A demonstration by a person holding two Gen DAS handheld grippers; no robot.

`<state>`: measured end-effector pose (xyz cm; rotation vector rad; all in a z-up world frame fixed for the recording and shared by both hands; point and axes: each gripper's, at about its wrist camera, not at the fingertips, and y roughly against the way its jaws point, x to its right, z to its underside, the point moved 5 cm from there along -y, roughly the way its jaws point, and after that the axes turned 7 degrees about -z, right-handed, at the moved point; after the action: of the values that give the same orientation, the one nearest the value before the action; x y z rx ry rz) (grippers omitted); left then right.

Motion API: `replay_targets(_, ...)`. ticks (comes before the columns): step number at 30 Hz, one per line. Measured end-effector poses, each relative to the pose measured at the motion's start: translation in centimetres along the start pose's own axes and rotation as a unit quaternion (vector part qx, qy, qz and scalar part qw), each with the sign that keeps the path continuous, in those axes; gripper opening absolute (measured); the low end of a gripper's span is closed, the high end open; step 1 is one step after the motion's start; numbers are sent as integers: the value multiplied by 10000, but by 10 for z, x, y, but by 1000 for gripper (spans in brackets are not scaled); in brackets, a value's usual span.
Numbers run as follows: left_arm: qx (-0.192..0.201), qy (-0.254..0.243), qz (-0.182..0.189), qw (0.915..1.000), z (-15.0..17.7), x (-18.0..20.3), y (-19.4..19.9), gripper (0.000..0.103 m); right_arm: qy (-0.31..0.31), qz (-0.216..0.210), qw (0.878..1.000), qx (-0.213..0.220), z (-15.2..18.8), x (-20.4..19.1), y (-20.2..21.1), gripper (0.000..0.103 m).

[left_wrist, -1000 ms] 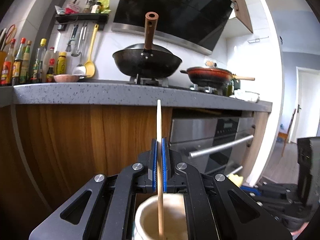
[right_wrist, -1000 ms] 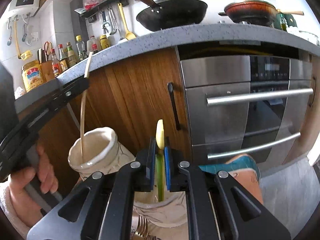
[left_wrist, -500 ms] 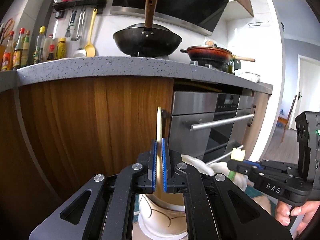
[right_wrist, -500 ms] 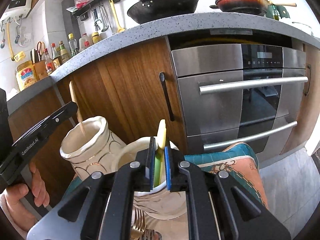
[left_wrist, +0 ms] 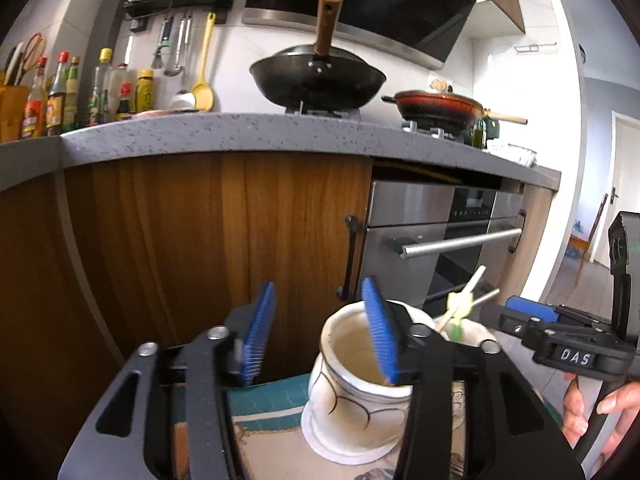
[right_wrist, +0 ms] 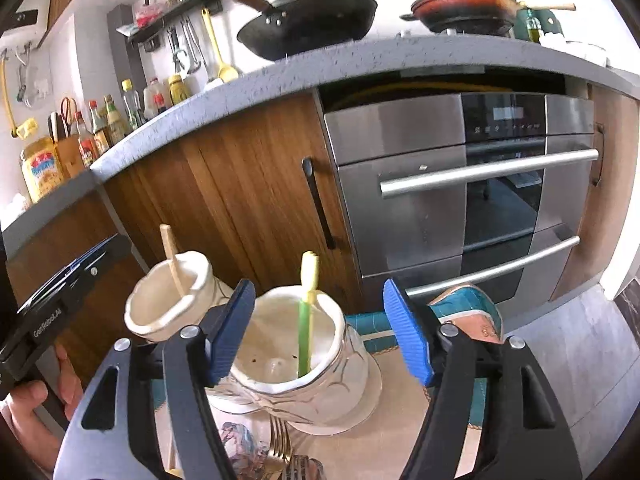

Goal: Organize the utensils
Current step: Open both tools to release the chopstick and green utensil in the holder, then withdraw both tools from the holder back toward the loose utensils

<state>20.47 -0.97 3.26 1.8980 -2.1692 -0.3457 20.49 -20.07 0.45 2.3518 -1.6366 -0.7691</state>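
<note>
a: both let go? where are the utensils?
b: yes. right gripper (right_wrist: pixel 324 330) gapes wide over the near holder (right_wrist: pixel 304 364), green utensil (right_wrist: pixel 305 332) inside; left gripper (left_wrist: pixel 320 336) spread too.
a: next?
b: probably the forks (right_wrist: pixel 280 448) below it. only the right view shows them, and the wooden stick (right_wrist: pixel 173 258) in the holder behind (right_wrist: pixel 168 304).

Left gripper (left_wrist: pixel 320 336) spread wide, blue pads (left_wrist: pixel 260 332) well apart, gripping nothing. Right gripper (right_wrist: pixel 320 332) likewise spread wide, pads (right_wrist: pixel 408 332) apart and empty. Bare hand (right_wrist: pixel 24 412) wrapped around left gripper's handle.
</note>
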Motion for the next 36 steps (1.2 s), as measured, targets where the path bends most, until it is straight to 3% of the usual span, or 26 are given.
replay_targets(2,42,52,-75,9999,-2,-5,9,73,-11,-11,9999,123,-3,-2,10,88)
replay_targets(3,63,73,-111,9999,-4,-7,12,81,-3,-11,9997,224,-5,-4,19,90)
replay_targets(7,131,143,-336,9992,-6,-15,30,94,39,56,9989,454,-10,-10,41,98)
replay_targets(15,219,240,-709,9970,-7,-34,68,98,39,246,9976,648,-10,-13,76,98)
replay_targets(24,61,455,-1058,9933,1,-56,95,98,201,384,9972,611,3,-19,94,98)
replay_targets(36,-377,255,-1099,9929,30,-57,112,98,358,340,9982,337,28,-30,95,98)
